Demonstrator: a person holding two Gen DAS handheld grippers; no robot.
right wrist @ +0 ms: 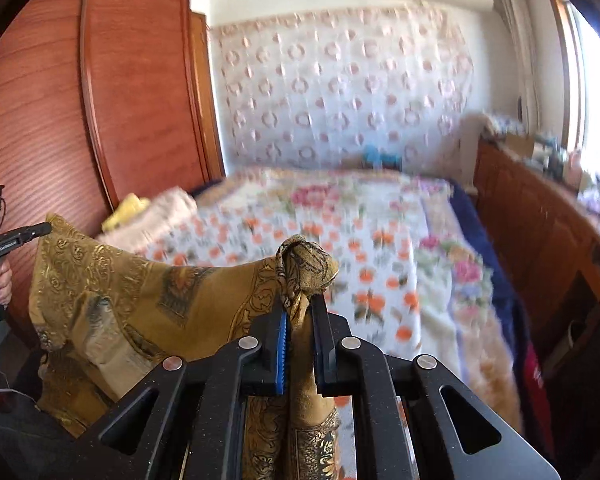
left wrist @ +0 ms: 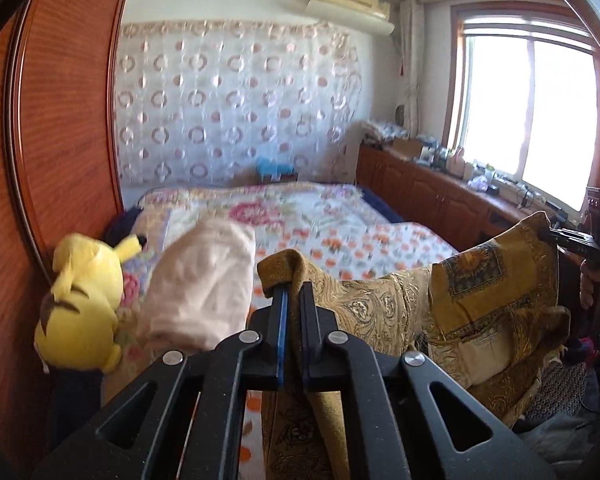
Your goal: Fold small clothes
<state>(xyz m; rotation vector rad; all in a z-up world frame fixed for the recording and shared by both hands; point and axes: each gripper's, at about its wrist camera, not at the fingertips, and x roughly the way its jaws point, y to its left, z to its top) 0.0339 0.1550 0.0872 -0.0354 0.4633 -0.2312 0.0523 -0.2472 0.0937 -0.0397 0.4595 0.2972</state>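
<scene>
Bedroom with a floral bedspread (left wrist: 340,220) filling mid-frame, a wooden wardrobe (left wrist: 60,120) at left and a bright window (left wrist: 532,116) upper right. We hold a mustard paisley garment (left wrist: 480,288), stretched above the bed across the lower frame. Our left gripper (left wrist: 294,292) pinches one corner and our right gripper (right wrist: 302,300) pinches the other, jaws pressed on fabric. We judge this the lift-and-spread step; next, we should lay it flat on the bedspread for folding.

The garment (left wrist: 480,300) is thin mustard cloth with glinting gold print; the wardrobe (left wrist: 68,120) is glossy reddish wood; the bedspread (right wrist: 360,232) is soft floral cloth.
</scene>
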